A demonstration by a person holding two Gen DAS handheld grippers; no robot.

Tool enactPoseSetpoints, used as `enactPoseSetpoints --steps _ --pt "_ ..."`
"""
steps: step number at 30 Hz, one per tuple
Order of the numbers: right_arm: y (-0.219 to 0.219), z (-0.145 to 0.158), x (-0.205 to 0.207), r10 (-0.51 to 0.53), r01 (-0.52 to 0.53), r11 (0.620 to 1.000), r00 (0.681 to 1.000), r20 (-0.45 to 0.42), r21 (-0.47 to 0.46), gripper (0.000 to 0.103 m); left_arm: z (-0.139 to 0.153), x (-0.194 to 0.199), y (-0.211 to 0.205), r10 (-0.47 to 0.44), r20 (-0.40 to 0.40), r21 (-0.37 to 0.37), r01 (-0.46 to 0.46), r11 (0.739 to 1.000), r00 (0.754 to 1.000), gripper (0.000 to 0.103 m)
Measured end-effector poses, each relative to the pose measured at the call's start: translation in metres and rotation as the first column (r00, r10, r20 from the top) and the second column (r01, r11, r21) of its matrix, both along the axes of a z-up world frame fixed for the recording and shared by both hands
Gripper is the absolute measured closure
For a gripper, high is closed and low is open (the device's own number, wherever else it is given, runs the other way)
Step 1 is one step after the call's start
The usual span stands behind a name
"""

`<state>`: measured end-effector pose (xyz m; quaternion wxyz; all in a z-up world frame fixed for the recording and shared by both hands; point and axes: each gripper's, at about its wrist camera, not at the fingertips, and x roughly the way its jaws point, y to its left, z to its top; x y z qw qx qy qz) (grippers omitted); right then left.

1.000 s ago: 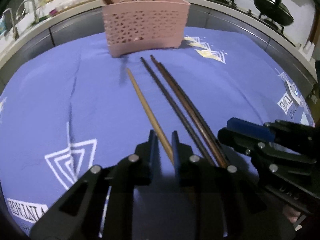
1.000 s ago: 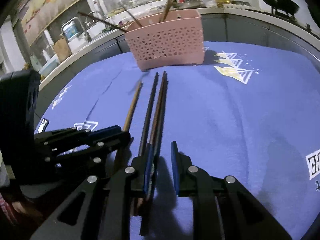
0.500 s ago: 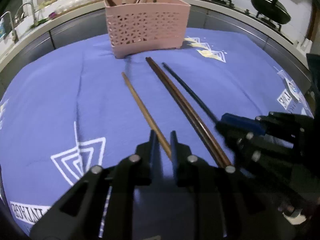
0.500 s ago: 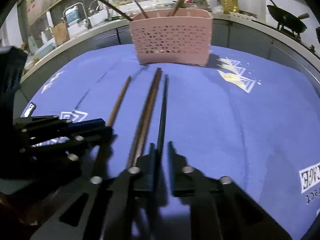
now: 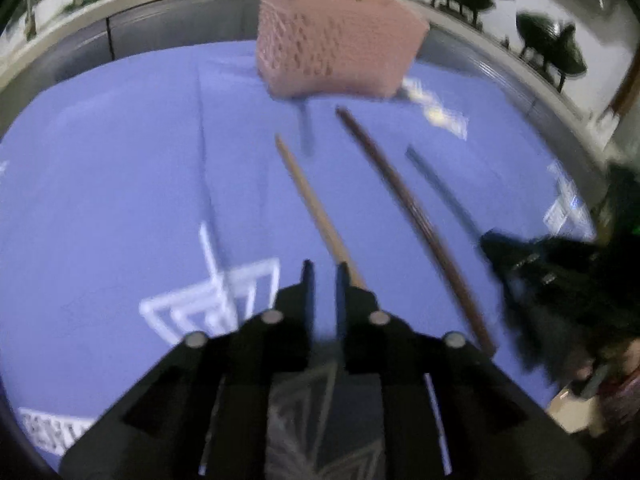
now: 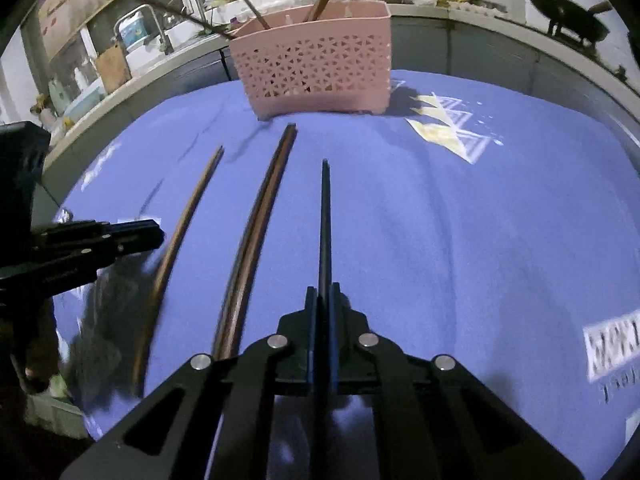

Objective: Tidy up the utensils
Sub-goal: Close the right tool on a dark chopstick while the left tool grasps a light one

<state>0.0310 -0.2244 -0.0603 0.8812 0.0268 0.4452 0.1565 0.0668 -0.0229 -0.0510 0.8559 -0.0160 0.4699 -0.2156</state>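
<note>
Since half a second ago the right gripper [image 6: 323, 300] has clamped the black chopstick [image 6: 324, 224], now apart from the dark brown pair [image 6: 256, 236] on the blue cloth [image 6: 460, 240]. Left gripper [image 5: 323, 276] slightly parted, the light brown chopstick [image 5: 312, 204] beside its right finger. Pink basket [image 6: 316, 76] beyond.

Right gripper [image 6: 322, 300] clamped on a black chopstick [image 6: 325, 216] pointing toward the pink basket [image 6: 316, 68]. Brown chopstick pair [image 6: 256, 236] and lighter chopstick [image 6: 182, 236] lying alongside on blue cloth [image 6: 460, 240].
</note>
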Motion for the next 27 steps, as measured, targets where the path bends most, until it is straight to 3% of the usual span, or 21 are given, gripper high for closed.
enactPoseSetpoints --steps 3,9,11,12,15,18,22,27 --pt "0.004 0.002 0.023 -0.001 0.001 1.000 1.000 -0.008 0.017 0.096 0.008 0.025 -0.009 0.020 0.016 -0.007 -0.020 1.000 1.000 0.075" --pt "0.014 0.005 0.064 0.013 -0.013 1.000 1.000 -0.012 0.023 0.096 0.000 0.064 -0.023 0.055 -0.034 0.030 -0.054 0.998 0.998 0.075" --pt "0.016 0.006 0.072 0.021 -0.021 1.000 1.000 -0.012 0.019 0.096 -0.001 0.066 -0.026 0.052 -0.026 0.019 -0.051 0.998 0.998 0.081" --pt "0.016 0.006 0.075 0.027 -0.027 0.999 1.000 -0.010 0.019 0.096 -0.002 0.067 -0.028 0.041 -0.024 0.020 -0.041 0.999 0.999 0.095" --pt "0.019 0.005 0.080 0.056 -0.056 0.998 0.998 0.002 0.013 0.098 -0.001 0.066 -0.031 0.022 -0.014 0.008 -0.022 1.000 1.000 0.099" --pt "0.013 0.016 0.077 0.060 -0.061 0.996 0.998 0.012 0.069 0.099 0.017 0.054 -0.030 -0.001 0.029 -0.027 0.001 1.000 1.000 0.099" --pt "-0.002 0.066 0.049 0.049 -0.076 0.984 0.985 0.166 0.162 0.099 0.076 0.022 -0.016 -0.027 0.185 -0.105 0.047 0.993 0.982 0.099" --pt "-0.013 0.122 0.011 0.017 -0.105 0.969 0.932 0.362 0.226 0.099 0.137 -0.016 0.003 -0.020 0.346 -0.187 0.089 0.978 0.938 0.099"
